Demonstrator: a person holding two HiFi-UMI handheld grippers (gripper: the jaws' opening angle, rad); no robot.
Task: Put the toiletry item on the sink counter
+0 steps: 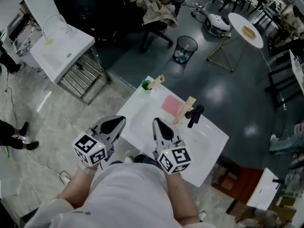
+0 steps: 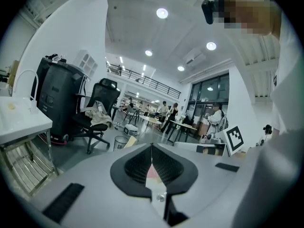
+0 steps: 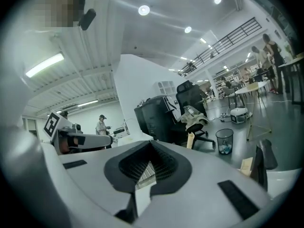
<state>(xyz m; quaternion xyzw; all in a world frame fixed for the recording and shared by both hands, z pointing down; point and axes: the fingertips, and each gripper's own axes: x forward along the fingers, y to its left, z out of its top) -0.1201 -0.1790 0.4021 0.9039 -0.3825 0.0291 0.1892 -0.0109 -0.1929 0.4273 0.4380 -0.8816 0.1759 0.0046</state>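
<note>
A white sink counter [image 1: 209, 144] with a basin stands in front of me in the head view. A flat pink item [image 1: 171, 104] and a pale beige stick-like item [image 1: 185, 110] lie on it beside the black faucet [image 1: 194, 115]. At the far corner a green cup [image 1: 147, 85] holds another beige item. My left gripper [image 1: 118, 122] hovers at the counter's near left edge and my right gripper [image 1: 156, 123] over the near side of the basin. Both are shut with nothing between the jaws, as the left gripper view [image 2: 152, 148] and the right gripper view [image 3: 151, 146] also show.
A second white sink unit [image 1: 61, 51] on a metal rack stands to the left. Beyond the counter are a mesh waste bin [image 1: 185, 49], an office chair [image 1: 159, 18] with cloth on it and a round white table [image 1: 244, 30]. Someone's feet [image 1: 19, 139] show at the left edge.
</note>
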